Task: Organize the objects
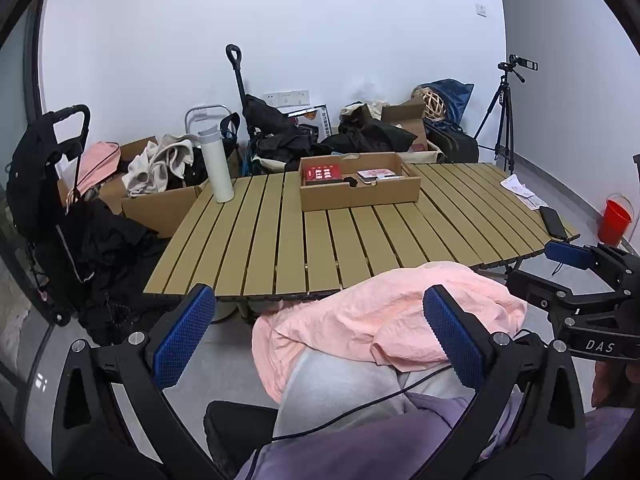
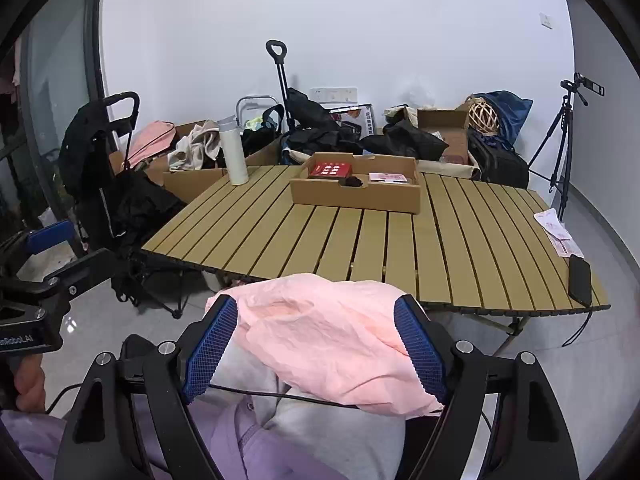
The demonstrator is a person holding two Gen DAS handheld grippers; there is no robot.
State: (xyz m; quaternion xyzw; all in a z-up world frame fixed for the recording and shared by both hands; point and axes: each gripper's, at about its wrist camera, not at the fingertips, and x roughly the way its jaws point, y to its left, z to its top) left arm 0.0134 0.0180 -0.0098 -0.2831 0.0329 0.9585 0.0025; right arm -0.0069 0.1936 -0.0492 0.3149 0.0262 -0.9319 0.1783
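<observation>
A crumpled pink cloth lies on the person's lap, in front of the slatted wooden table; it also shows in the right wrist view. My left gripper is open and empty, its blue pads on either side above the cloth. My right gripper is open and empty, straddling the cloth. A shallow cardboard box on the table holds a red box and a pink packet. A white bottle stands at the table's far left.
A black phone and papers lie at the table's right edge. Behind the table are cardboard boxes with clothes, black bags, a trolley and a tripod. A red bucket stands on the floor at right.
</observation>
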